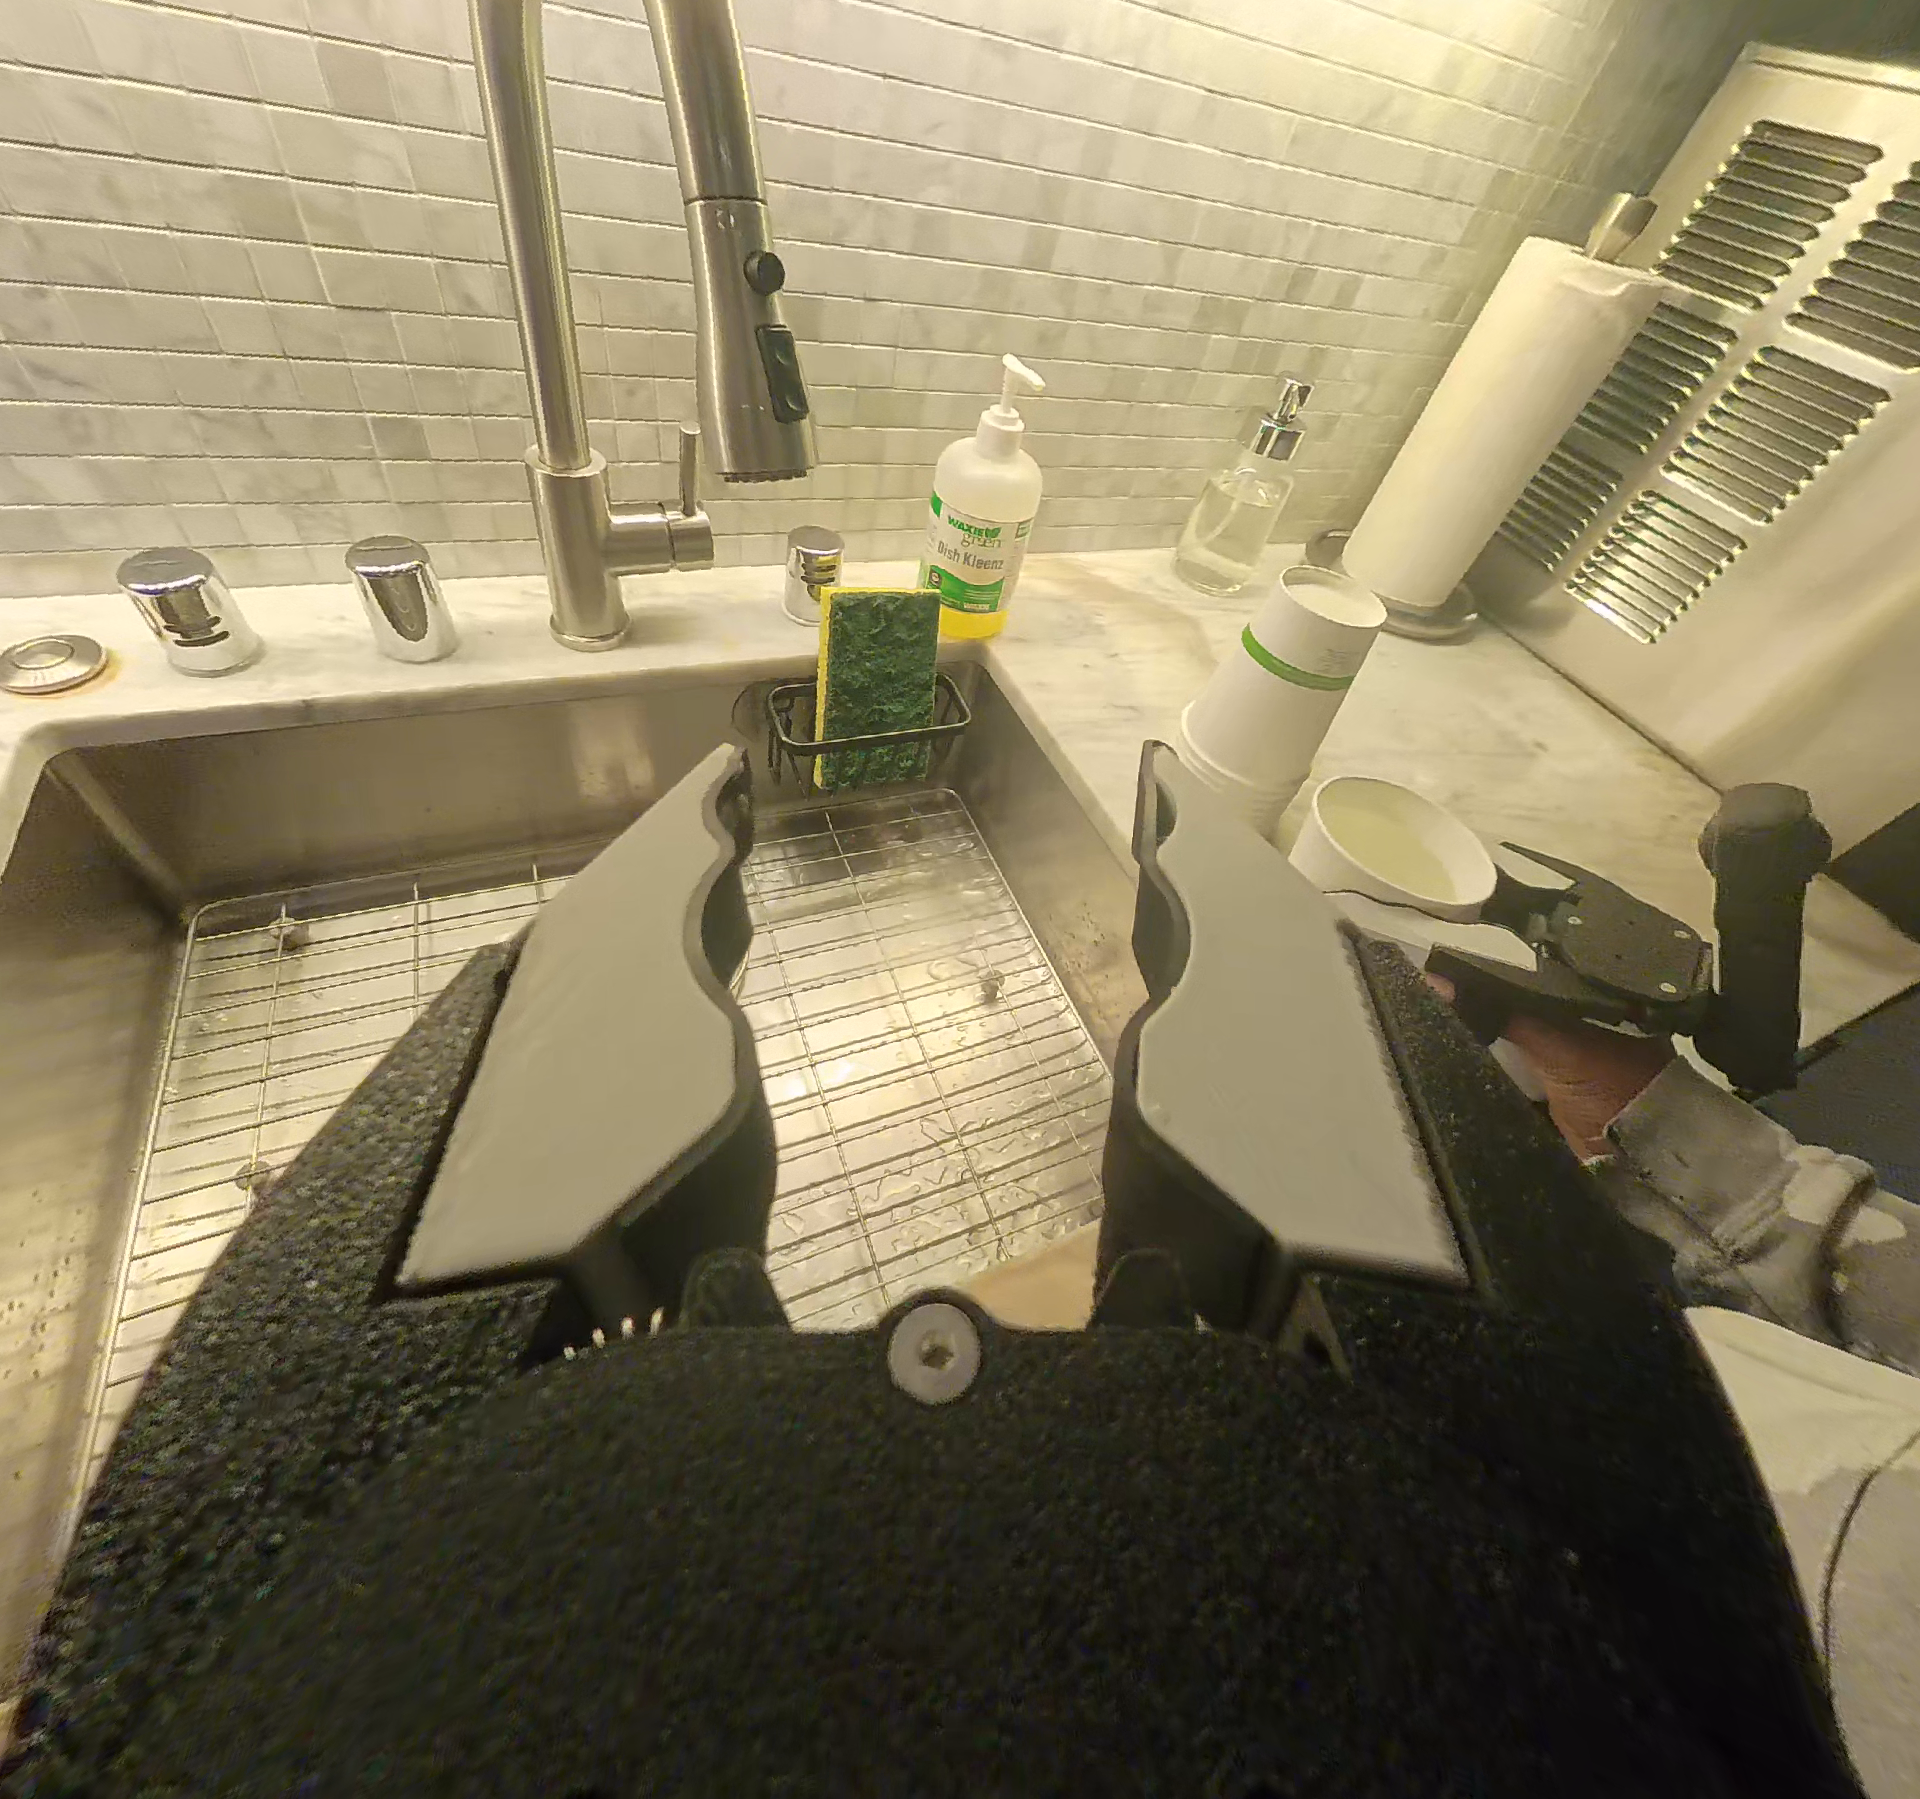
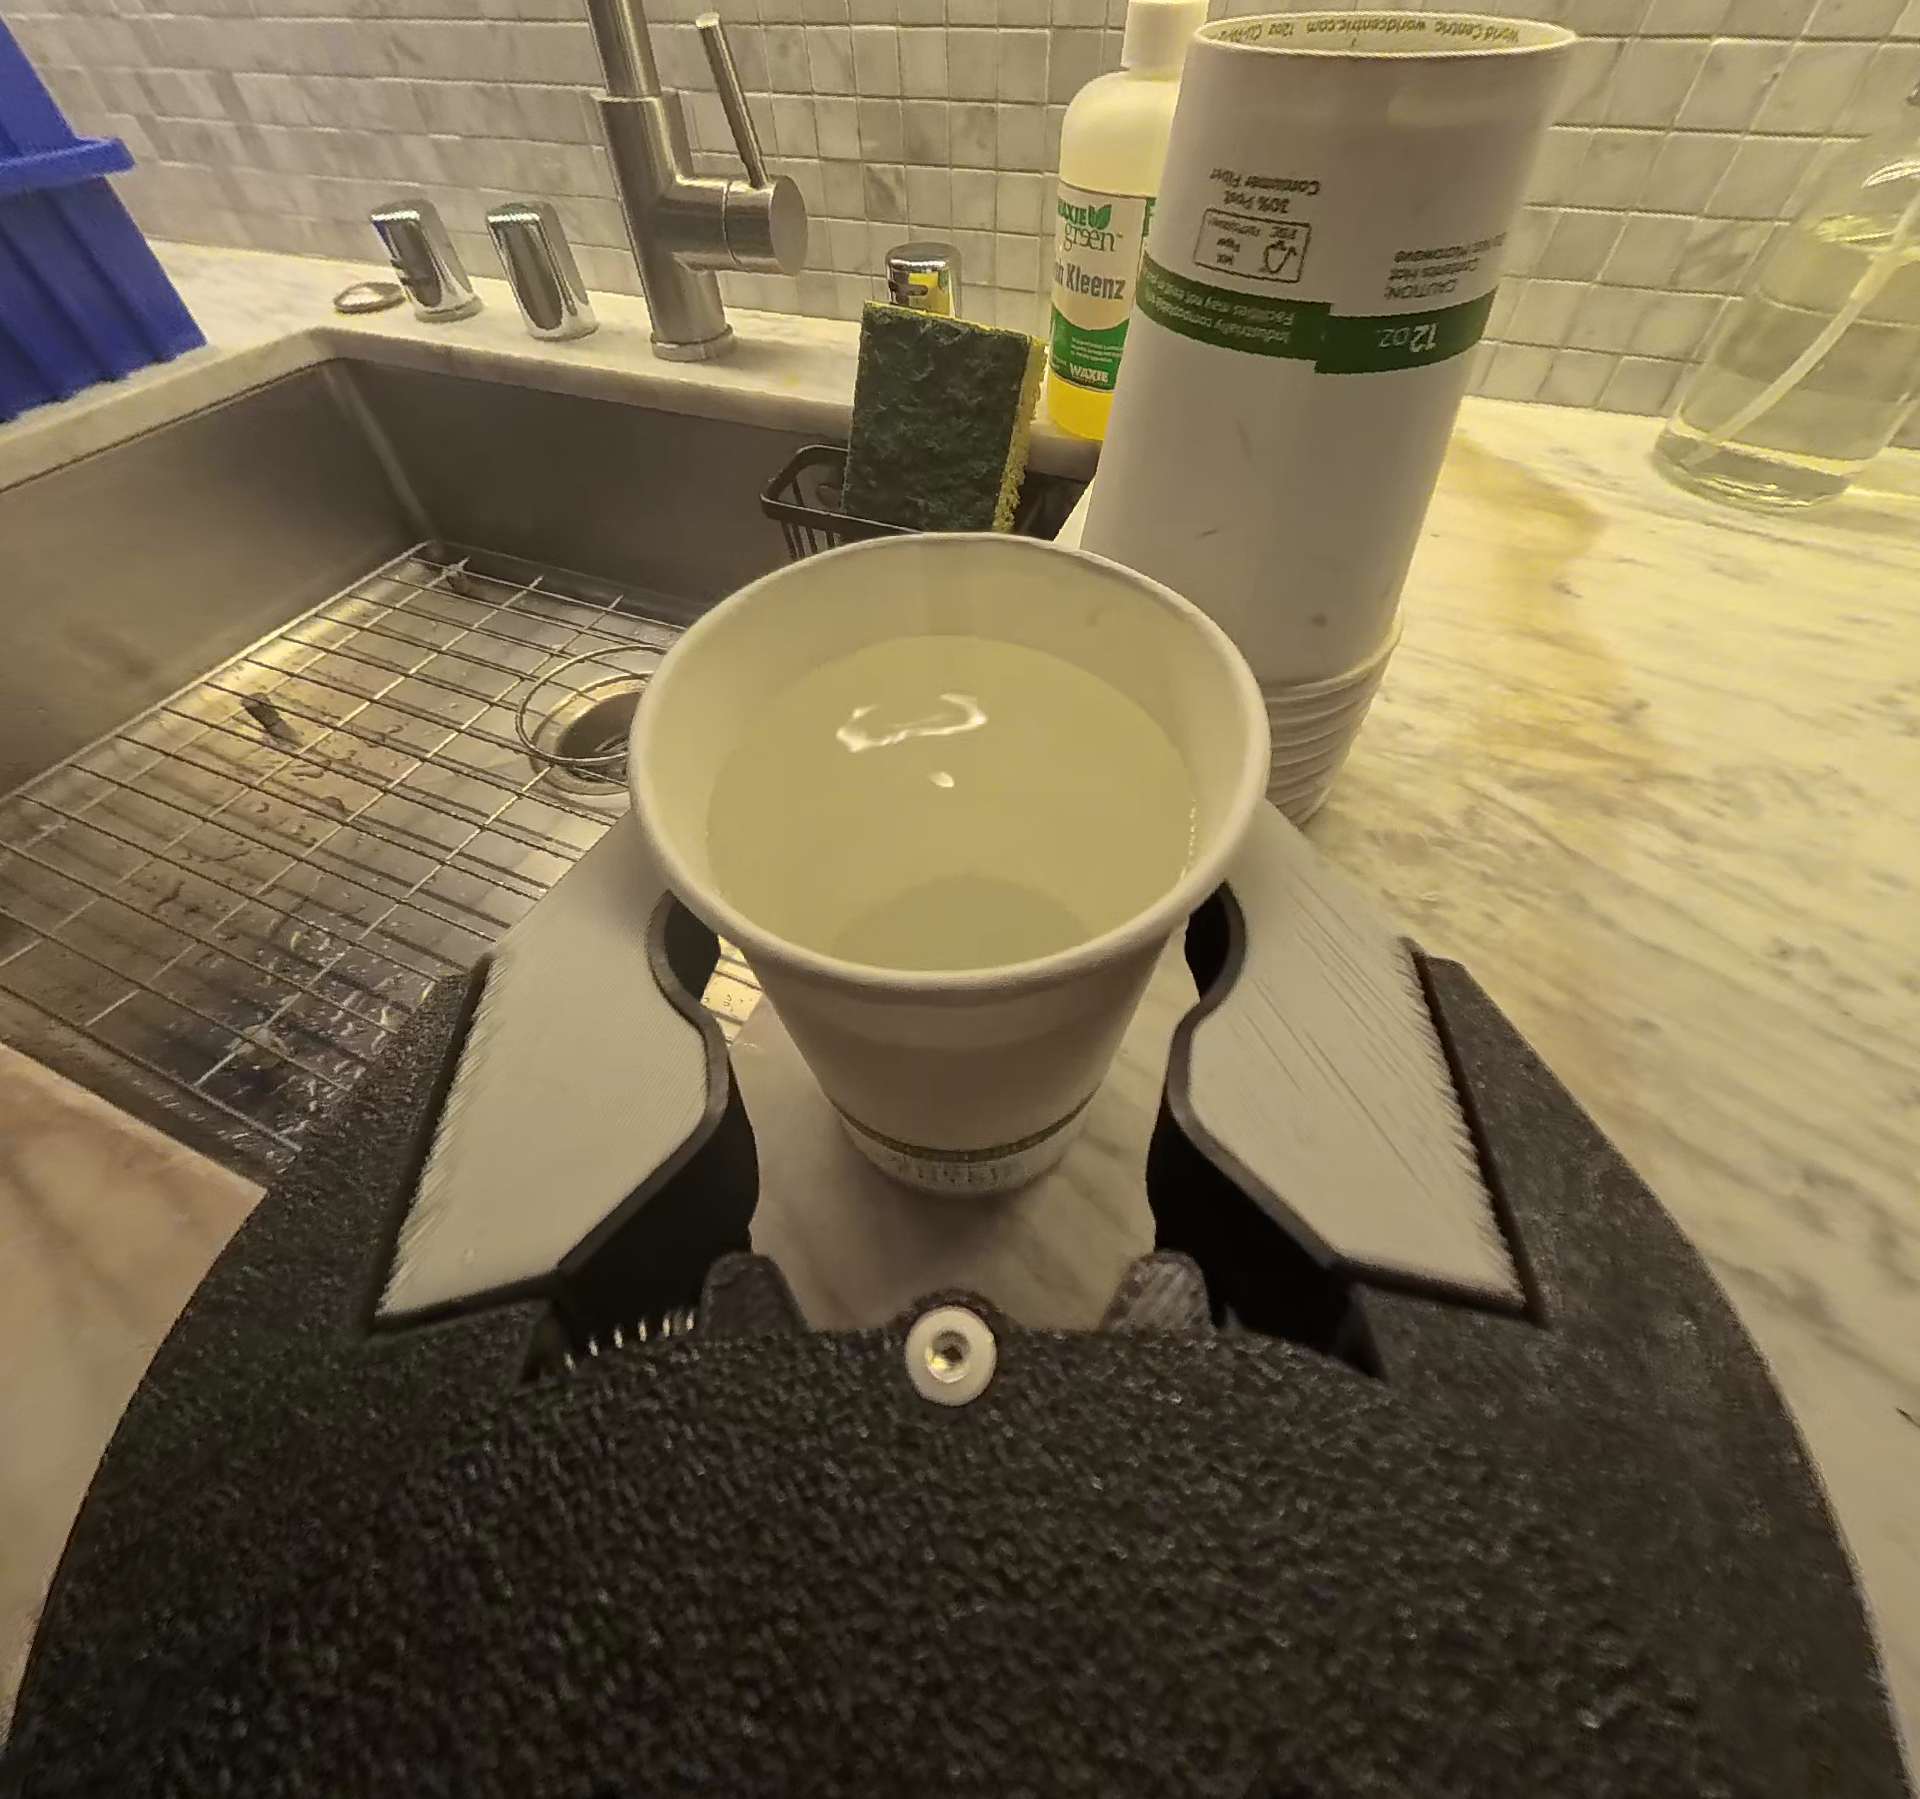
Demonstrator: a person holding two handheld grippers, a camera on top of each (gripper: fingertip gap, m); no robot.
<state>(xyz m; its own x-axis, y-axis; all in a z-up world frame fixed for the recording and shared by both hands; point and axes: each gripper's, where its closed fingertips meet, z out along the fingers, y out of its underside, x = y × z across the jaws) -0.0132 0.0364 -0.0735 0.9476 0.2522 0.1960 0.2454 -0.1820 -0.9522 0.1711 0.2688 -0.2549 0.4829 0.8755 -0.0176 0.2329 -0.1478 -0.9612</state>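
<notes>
So the left gripper [image 1: 940, 799] is just hanging over the sink [image 1: 312, 783] with fingers spread wide and empty, while the right gripper [image 2: 951, 850] has its wide-apart fingers either side of a paper cup [image 2: 951, 814] of pale liquid standing on the counter [image 2: 1610, 762], can't tell if they touch.

The brushed stainless-steel sink [image 1: 312, 814] holds a glossy, wet wire grid [image 1: 914, 1053]. A matt white paper cup [image 2: 951, 928] stands on smooth veined marble counter [image 2: 1610, 814].
</notes>
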